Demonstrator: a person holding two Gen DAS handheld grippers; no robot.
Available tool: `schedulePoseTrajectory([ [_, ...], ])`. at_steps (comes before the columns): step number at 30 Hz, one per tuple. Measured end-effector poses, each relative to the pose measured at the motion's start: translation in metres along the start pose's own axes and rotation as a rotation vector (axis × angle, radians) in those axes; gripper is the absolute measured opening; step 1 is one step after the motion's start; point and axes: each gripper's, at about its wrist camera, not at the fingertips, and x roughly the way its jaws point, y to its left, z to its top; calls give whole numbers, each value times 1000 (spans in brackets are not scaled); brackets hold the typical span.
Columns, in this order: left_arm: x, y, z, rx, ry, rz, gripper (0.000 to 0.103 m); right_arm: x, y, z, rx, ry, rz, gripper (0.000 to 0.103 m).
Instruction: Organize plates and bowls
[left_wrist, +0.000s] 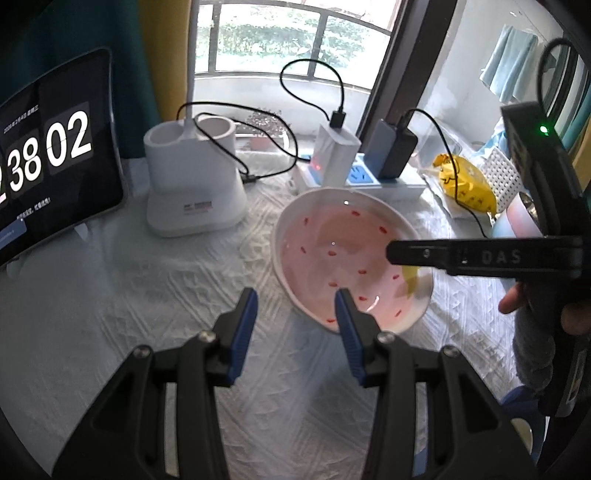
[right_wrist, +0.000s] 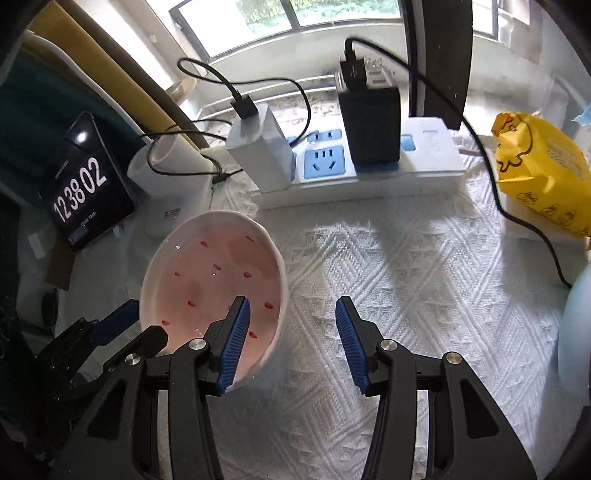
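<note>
A shallow white plate (left_wrist: 332, 254) (right_wrist: 210, 280) with a pink inside and small red marks lies on the white textured cloth (right_wrist: 406, 277). My left gripper (left_wrist: 295, 317) (right_wrist: 136, 326) is open at the plate's near-left rim. Its right finger (left_wrist: 349, 332) overlaps that rim and its left finger stands over the cloth outside. My right gripper (right_wrist: 291, 325) (left_wrist: 393, 254) is open too and comes in from the other side. Its left finger (right_wrist: 236, 339) is over the plate's inside and its right finger over the cloth, so the rim lies between the jaws. No pad presses on the plate.
At the back stand a tablet showing a clock (left_wrist: 48, 155), a white holder (left_wrist: 192, 184), a power strip (right_wrist: 369, 181) with chargers and trailing cables, and a yellow bag (right_wrist: 543, 173). A pale blue object (right_wrist: 576, 332) sits at the right edge. A hand (left_wrist: 517, 302) holds the right gripper.
</note>
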Motion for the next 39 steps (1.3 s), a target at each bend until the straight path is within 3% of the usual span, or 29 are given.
schedulePoseTrajectory([
  [4,2,0,0,-1,6,-8,45,5,0,3,0,4,6,50],
  [10,3,-1,0,0,5,-4,44,7,2,3,-8,-12,4,32],
  [14,3,1,0,-3,11,-27,44,17,7,3,-38,39,0,25],
  [17,3,-1,0,11,12,-47,37,23,14,3,-74,69,-6,17],
  [27,-1,-2,-3,7,5,-58,31,18,25,1,-133,28,-67,14],
  [39,-41,-12,-1,26,-83,-67,31,-24,29,-5,-117,-66,-66,13],
])
